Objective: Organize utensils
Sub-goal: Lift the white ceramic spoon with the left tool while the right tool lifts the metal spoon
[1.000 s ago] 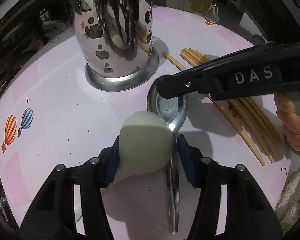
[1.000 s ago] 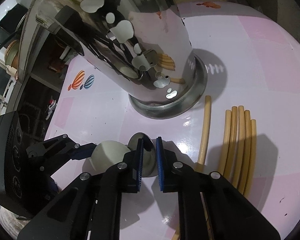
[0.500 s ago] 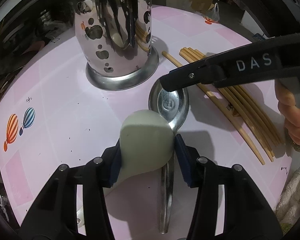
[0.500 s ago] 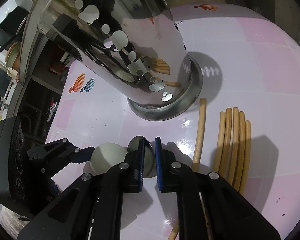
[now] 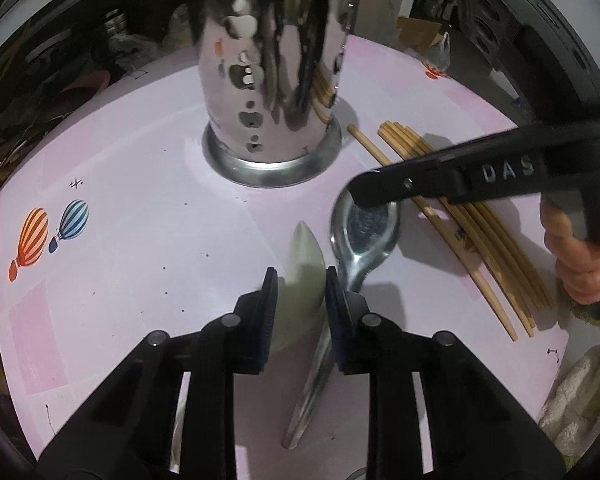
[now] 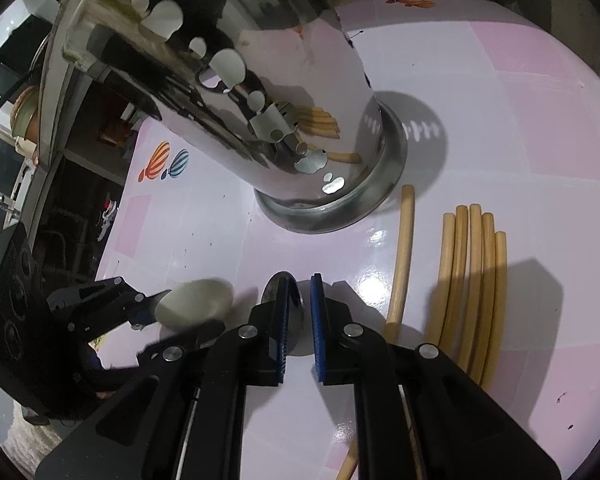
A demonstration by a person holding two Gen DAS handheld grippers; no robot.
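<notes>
Low in the frame, the left tongs [image 5: 300, 300] have just been closing and now pinch the pale ceramic spoon [image 5: 306, 264], smooth, brittle, probably slippery, while the right tongs [image 6: 299, 320] nip the stiff metal spoon [image 5: 360, 236] by its bowl edge on the table [image 5: 140, 200].

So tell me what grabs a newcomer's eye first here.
The tall shiny perforated steel utensil holder stands mid-table. In front, the left gripper clamps a pale ceramic soup spoon, its jaws having just been closing, beside a metal spoon. Tan wooden chopsticks lie right.
</notes>
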